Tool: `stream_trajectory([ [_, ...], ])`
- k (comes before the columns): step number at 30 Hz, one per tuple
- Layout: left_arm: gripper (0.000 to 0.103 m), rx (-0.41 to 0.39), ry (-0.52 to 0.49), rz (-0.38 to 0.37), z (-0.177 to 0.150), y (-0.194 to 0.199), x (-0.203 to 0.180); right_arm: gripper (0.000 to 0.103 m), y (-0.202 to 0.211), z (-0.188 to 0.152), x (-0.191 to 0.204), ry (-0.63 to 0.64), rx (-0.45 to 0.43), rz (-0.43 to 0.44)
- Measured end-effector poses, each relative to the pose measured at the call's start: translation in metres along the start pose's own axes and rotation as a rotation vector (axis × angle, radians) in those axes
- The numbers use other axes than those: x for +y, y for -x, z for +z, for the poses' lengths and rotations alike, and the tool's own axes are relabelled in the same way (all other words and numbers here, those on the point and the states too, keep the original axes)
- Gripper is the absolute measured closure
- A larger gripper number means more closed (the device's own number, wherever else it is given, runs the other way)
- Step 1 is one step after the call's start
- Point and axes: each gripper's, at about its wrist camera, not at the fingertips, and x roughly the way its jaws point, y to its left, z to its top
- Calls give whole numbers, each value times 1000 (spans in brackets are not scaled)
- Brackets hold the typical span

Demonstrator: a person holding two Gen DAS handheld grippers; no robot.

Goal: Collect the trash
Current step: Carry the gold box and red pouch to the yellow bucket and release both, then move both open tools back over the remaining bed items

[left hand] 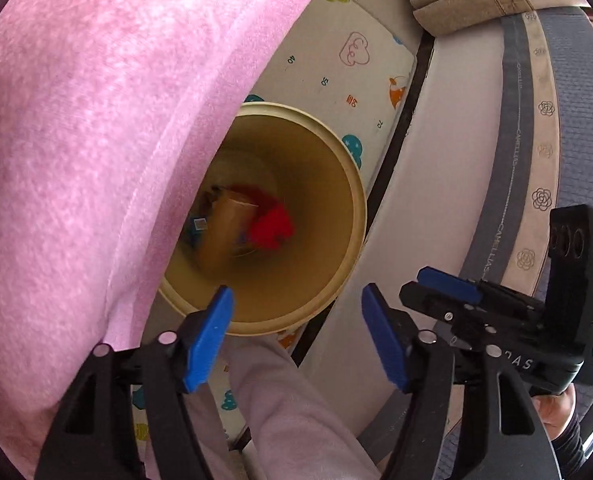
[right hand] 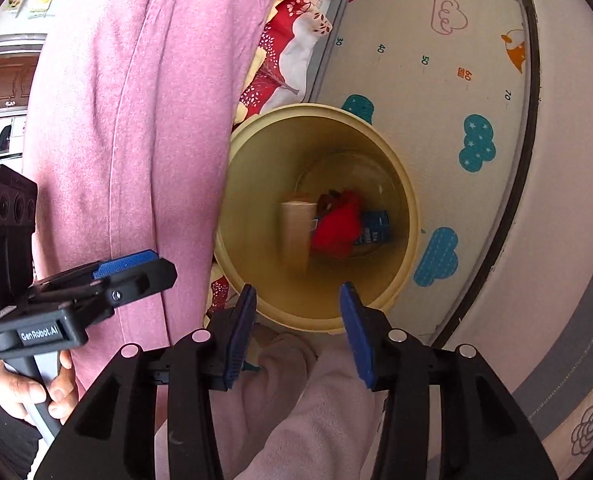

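Both grippers stand open and empty above the yellow waste bin, where the trash already lies.

A pink blanket [left hand: 76, 140] hangs at one side, touching the bin's edge, over the printed play mat [right hand: 436, 60] on which the round waste bin [right hand: 410, 216] stands upright, so things can drop straight in. The left gripper [left hand: 296, 336] and right gripper [right hand: 296, 328] point down at its mouth with jaws apart and nothing between them, probably just after a release. At the bottom lie a cardboard tube [right hand: 296, 228], a red wrapper [right hand: 336, 228] and a small blue box [right hand: 376, 228].

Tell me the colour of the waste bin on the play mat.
Pale yellow-beige, inside and rim alike. The waste bin shows best in the right wrist view.
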Motion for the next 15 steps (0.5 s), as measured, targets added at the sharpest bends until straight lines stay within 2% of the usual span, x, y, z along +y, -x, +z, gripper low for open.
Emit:
stream_trajectory([
  [8, 34, -13, 31, -21, -4, 11, 4, 59, 6, 2, 7, 6, -8, -15],
  [15, 34, -68, 52, -52, -16, 47, 6, 59, 27, 4, 43, 64, -24, -12],
])
